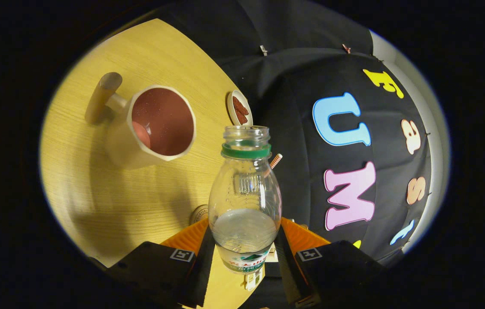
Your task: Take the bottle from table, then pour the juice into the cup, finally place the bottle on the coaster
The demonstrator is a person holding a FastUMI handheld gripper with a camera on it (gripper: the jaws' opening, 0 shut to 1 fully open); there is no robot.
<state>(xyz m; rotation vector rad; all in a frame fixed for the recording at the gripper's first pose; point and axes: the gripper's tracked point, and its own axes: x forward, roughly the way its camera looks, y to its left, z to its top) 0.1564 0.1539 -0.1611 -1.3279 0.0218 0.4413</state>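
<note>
A: Looking past the gripper [244,253], what's around?

B: A cream mug [152,126] with a wooden handle stands on the wooden table [96,193], beyond the fingers to one side. Near it sits a small round coaster [239,108]. Nothing lies between.

A: And the bottle?

B: The clear plastic bottle [244,189], uncapped, green ring at its neck, little liquid inside, is clamped between both fingers.
</note>
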